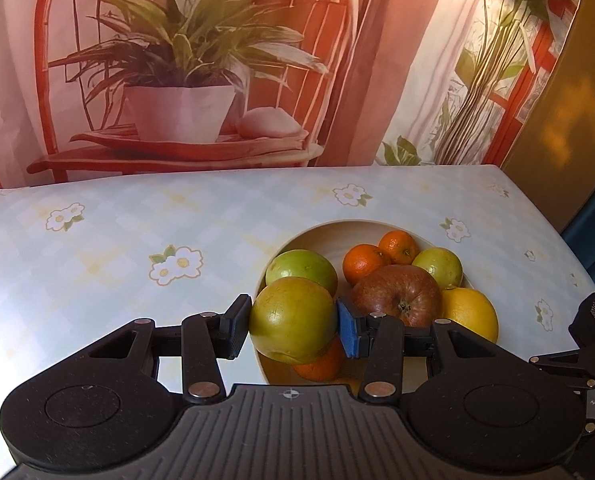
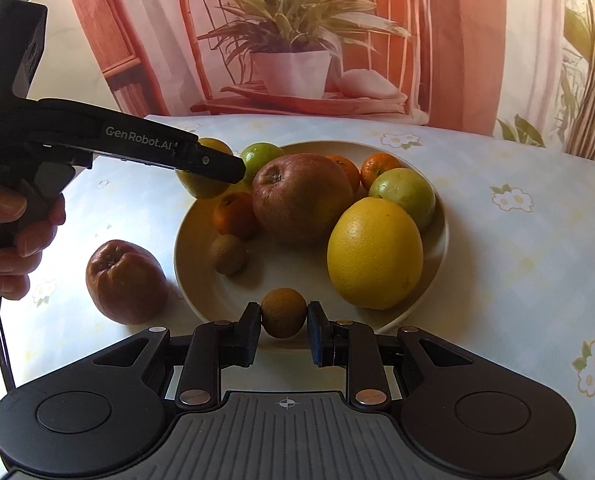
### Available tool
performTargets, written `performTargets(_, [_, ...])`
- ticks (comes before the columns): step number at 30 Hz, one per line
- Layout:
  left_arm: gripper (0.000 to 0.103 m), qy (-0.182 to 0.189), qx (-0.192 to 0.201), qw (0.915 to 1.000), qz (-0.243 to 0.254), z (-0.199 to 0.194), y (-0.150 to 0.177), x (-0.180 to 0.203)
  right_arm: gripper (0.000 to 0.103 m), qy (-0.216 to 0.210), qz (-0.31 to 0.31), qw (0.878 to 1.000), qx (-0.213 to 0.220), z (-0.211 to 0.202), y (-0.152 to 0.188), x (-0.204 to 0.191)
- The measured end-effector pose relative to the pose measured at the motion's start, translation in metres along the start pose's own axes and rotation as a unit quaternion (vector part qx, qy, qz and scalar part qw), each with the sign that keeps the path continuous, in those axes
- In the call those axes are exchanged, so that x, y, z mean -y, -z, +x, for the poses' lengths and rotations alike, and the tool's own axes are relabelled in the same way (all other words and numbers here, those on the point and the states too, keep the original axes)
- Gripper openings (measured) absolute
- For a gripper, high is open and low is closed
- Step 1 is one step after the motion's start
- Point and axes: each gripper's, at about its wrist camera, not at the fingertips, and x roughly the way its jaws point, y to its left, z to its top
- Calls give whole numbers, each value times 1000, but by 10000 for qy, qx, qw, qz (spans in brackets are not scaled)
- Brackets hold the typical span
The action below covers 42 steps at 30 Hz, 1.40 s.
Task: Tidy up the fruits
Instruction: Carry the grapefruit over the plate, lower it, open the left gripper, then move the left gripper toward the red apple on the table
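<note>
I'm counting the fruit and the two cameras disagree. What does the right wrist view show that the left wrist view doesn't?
Only the right wrist view: a wrinkled red apple on the table outside the plate, a kiwi on the plate, and another kiwi gripped by the right gripper.
Only the left wrist view: nothing extra.
Both: the left gripper clamping a green-yellow fruit, the big apple, the large yellow citrus.

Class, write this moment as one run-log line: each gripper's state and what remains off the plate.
left gripper: shut on green apple | right gripper: shut on kiwi | off plate: red apple
</note>
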Motion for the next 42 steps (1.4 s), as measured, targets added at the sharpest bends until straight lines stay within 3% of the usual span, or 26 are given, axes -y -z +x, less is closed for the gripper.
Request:
performTargets(11, [48,62,-34,9999,-134,10,-1,-3,24,-31,88,9999,-126,8,-5,-2])
performTargets(16, [53,21,-70,9997,-242,8,0,-7,28,47,117,9999,-98,6,-7,-5])
performTargets(27, [58,81,156,9995,-249,-28,2,-13,31,218,146,9996,67,-18,-4,-16])
performTargets(42, [58,275,47,9990,-359,-79,54,-53,37,24,-12,9999,-106,-22,3,-46])
